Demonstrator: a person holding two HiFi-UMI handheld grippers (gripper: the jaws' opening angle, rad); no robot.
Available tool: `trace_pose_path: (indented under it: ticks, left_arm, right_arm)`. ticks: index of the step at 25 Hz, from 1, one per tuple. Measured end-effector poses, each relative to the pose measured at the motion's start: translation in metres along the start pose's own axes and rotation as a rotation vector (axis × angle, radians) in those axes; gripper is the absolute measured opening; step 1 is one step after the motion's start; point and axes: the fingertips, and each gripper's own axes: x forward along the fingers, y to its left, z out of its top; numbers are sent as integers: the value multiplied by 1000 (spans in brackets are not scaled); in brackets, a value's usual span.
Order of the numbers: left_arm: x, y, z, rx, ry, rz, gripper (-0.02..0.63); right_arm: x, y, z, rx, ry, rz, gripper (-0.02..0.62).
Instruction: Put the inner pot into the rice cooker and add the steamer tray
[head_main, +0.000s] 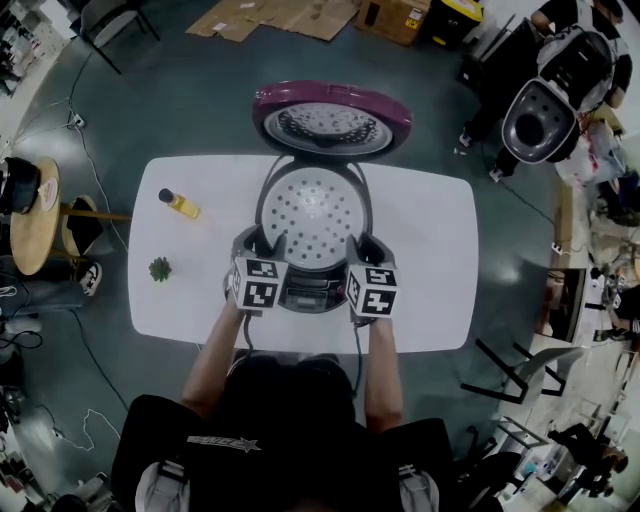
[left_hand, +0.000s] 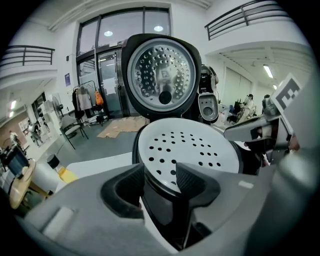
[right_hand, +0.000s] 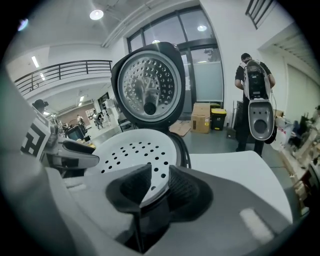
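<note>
Gripping the rim of the steamer tray (head_main: 315, 210), right gripper (right_hand: 160, 172) faces left gripper (left_hand: 160, 170), open astride it.

White table (head_main: 430, 260), rounded corners. Rice cooker (head_main: 312, 292) on it, just ahead of left hand-held gripper (head_main: 268, 248) and right hand-held gripper (head_main: 360, 252). Yellow bottle (head_main: 182, 204) and small green plant (head_main: 159, 268) sit left of the left one, apart.

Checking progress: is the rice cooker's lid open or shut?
Open: the lid stands tipped back, its perforated underside showing, and the steamer tray is exposed below.
</note>
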Motion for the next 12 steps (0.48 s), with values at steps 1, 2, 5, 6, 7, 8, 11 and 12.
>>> trace_pose_path:
  ticks: [1, 2, 5, 6, 7, 8, 11, 12]
  left_arm:
    - [-1, 0, 0, 3, -3, 8, 209]
    - [-2, 1, -1, 5, -6, 13, 209]
    - [-5, -1, -1, 1, -17, 17, 209]
    - [-6, -1, 0, -1, -22, 18, 209]
    - [-8, -2, 1, -2, -27, 19, 209]
    - [-10, -2, 2, -2, -34, 21, 209]
    - [-16, -4, 8, -4, -58, 26, 209]
    - [-20, -5, 11, -4, -67, 28, 209]
  right_arm:
    - [-1, 0, 0, -2, -3, -2, 112]
    - [-2, -1, 1, -4, -6, -2, 112]
    - [-6, -2, 3, -7, -15, -3, 112]
    - [-8, -2, 4, -8, -19, -3, 112]
    - [-10, -2, 5, -9, -24, -4, 112]
    - [-12, -2, 6, -10, -29, -4, 112]
    - [-20, -2, 12, -18, -53, -5, 112]
    - [-24, -2, 14, -22, -62, -4, 112]
